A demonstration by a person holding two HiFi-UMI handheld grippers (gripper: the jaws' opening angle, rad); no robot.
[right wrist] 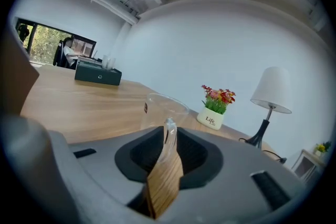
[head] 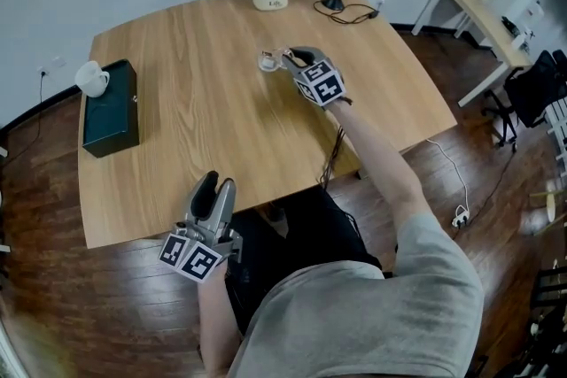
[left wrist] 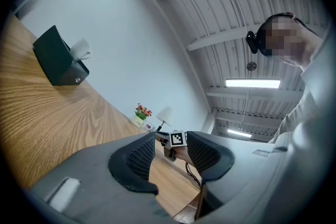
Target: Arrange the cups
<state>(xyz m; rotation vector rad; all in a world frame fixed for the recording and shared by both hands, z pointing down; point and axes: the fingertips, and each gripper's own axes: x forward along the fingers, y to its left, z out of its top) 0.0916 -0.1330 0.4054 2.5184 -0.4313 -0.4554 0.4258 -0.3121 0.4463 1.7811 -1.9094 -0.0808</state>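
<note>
You're nipping the cup's point(right wrist: 164, 106) near wall with the right gripper point(right wrist: 169, 140), jaws narrow on the glass. Keep squeezing lightly and lifting straight. The cup is clear, upright, sitting past table point(head: 177, 111) centre, toward the far edge. The left gripper point(head: 215, 193) is idling wide, empty, at the near edge.

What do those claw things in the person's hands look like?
Both the left claw and right claw are grey, with black ribbed pads. Each carries a white cube printed with black square markers. The person wears a grey short-sleeved shirt.
</note>
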